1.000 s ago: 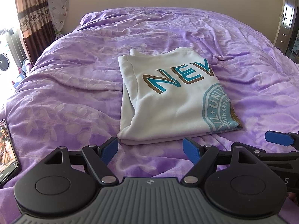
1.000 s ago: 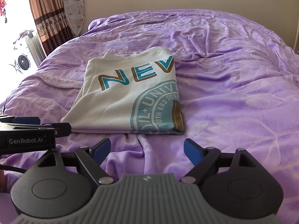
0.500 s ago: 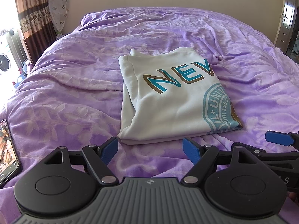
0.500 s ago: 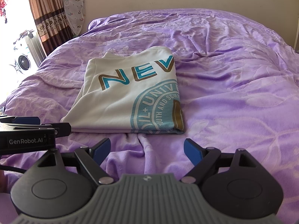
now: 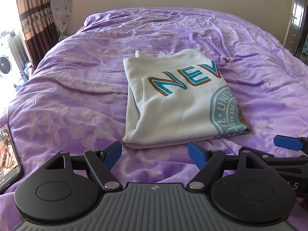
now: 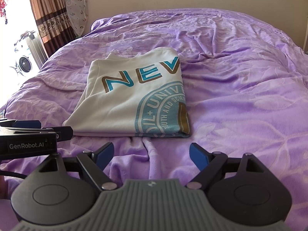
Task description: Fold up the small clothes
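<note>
Only left wrist view shows phone point(image 5: 7, 154) beside folded shirt point(image 5: 179, 104).

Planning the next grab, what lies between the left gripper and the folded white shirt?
Only bare purple bedspread, per the left wrist view, separates left gripper from white printed shirt.

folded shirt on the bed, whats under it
The folded shirt lies flat on the purple bedspread, its own folded layers showing at the near edge. Anything between shirt and bedspread is covered.

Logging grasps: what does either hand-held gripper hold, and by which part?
Nothing. The left hand-held gripper and right hand-held gripper are open, short of the folded shirt.
</note>
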`<state>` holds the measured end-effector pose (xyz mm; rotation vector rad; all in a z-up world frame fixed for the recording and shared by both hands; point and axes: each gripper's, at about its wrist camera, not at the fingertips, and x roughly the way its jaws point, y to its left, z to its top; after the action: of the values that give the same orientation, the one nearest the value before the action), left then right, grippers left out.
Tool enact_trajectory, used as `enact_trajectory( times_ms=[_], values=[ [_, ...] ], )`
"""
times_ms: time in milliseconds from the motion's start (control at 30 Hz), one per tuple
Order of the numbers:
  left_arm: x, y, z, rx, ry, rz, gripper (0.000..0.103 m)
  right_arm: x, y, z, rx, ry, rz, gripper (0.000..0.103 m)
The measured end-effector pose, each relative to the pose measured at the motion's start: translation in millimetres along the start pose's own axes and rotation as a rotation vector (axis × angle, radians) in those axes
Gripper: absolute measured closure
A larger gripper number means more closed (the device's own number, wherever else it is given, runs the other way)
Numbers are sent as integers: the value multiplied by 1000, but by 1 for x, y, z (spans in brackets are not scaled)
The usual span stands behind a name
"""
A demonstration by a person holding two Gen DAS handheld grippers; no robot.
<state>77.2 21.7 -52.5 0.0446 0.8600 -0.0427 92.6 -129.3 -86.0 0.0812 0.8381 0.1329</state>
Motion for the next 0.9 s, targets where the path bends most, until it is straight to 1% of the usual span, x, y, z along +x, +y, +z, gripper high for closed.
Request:
enact_trajectory(
  times_ms=[500,567,900],
  values=[
    [-1,4,-1,9,3,6,11,1,3,-3,-1,7,8,21],
    [-1,5,-1,11,3,5,13,1,3,-3,0,8,9,21],
    [-5,8,-3,25,-9,4,13,2,3,-2,3,18,17,21]
  ],
)
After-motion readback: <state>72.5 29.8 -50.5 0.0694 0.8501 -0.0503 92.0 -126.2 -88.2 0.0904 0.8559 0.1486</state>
